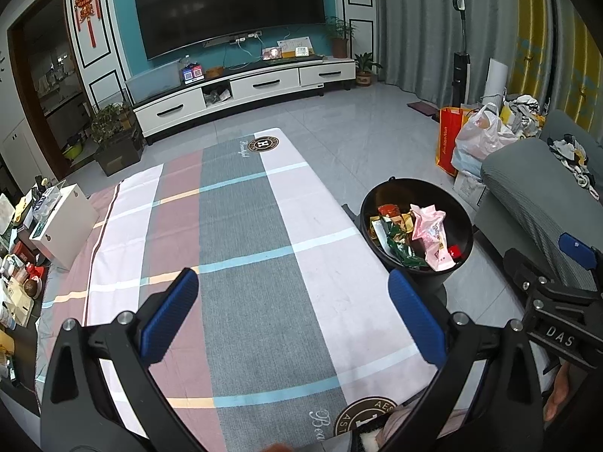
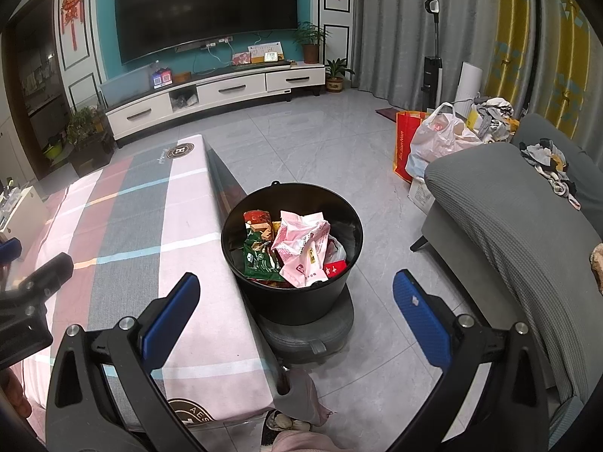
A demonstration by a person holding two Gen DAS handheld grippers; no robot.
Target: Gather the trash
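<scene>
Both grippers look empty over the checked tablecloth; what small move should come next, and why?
Probably draw both grippers back to rest: the left gripper and right gripper are open and empty, the checked tablecloth shows no wrappers, and the black round bin already holds the wrappers.

tablecloth [image 1: 245, 226]: pink/grey plaid, blue stripes | bin [image 2: 292, 297]: black | wrappers [image 2: 301, 248]: pink, green

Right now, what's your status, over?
Left gripper open, empty. Right gripper open, empty. Round black plastic bin holds crumpled wrappers. Checked tablecloth bare, nothing blocking.
</scene>
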